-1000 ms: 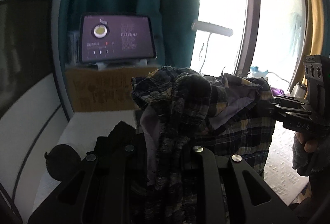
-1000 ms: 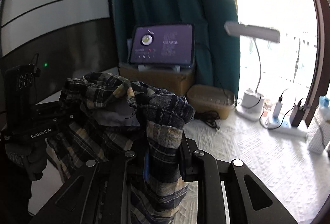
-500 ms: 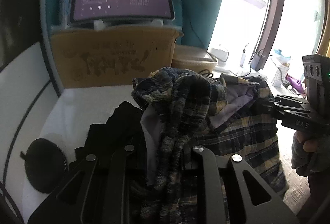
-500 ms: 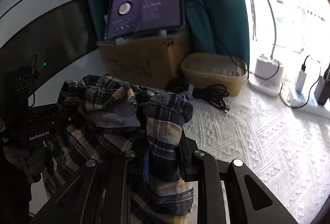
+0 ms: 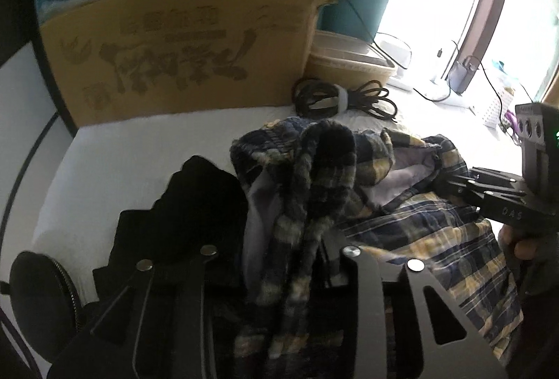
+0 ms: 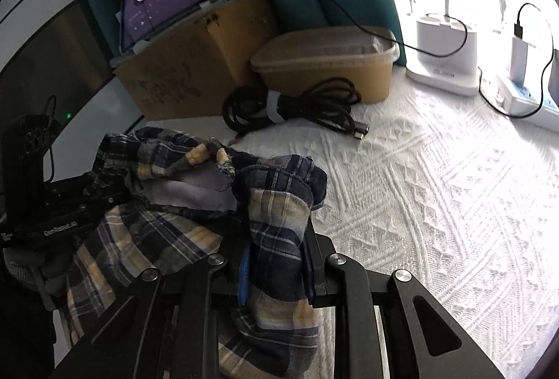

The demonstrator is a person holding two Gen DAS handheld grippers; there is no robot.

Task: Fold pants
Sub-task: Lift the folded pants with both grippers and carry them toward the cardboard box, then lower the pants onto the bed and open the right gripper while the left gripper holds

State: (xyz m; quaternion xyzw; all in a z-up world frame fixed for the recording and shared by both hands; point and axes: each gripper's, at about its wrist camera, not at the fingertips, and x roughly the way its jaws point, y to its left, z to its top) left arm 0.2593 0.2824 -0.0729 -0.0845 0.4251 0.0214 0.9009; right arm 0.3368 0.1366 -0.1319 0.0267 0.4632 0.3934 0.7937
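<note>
Fingers of both grippers angled downward, plaid pants between.

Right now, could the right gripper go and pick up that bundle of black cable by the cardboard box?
Probably not yet. The path across the white bedspread to the black cable looks free, but the right gripper is clamped on the plaid pants, so it would need to let go first.

Blown-out window glare, dim foreground, fisheye-warped edges

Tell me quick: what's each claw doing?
Left gripper: jaws just been opening, bunched dark plaid fabric pants between them.
Right gripper: shut on the pants.
</note>
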